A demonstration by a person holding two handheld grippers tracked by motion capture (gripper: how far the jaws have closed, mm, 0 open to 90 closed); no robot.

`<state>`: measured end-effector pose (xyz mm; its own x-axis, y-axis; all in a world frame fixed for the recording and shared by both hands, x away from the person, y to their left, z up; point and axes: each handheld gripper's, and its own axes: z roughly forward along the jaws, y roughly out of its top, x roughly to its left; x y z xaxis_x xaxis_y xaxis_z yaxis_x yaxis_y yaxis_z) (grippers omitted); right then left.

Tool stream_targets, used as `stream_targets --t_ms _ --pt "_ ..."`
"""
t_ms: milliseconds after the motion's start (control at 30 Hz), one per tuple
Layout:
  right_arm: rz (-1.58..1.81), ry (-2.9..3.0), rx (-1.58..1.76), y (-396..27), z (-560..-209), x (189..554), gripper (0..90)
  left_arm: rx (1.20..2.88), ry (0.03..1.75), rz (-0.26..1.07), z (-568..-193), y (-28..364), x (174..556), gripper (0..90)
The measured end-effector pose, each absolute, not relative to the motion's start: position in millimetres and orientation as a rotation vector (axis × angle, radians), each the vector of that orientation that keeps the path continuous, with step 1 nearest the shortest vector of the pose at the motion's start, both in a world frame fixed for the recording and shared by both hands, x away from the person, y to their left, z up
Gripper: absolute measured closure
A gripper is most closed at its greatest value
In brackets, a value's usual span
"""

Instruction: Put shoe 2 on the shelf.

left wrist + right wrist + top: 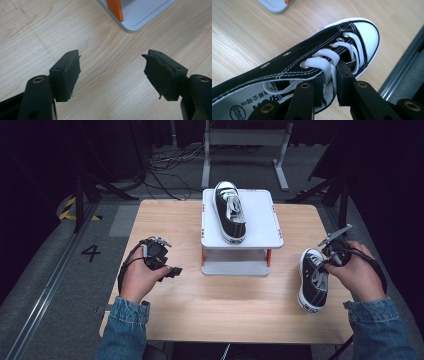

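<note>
Sneaker lengthwise toward the person, laces in right claw; left claw wide.

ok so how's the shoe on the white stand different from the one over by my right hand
The shoe on the stand sits flat on the white stand's top tier, free of either gripper; the shoe on the table rests on the wooden table, and the right gripper is shut on its lace. The stand shoe's toe points away from you; so does the table shoe's. Both are black sneakers with white laces.

A lab: dark curtains, floor cables, hazard tape and a wooden table
</note>
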<state>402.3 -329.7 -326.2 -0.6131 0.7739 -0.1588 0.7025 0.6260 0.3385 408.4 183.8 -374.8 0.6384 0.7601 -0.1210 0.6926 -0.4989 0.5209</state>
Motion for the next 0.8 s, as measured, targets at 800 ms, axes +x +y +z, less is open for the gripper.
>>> stream_targets --t_ms 800 --pt "0.427 2.548 0.948 -261.0 -203.5 451.5 78.6 2.283 1.201 0.191 -372.2 211.1 385.6 28.9"
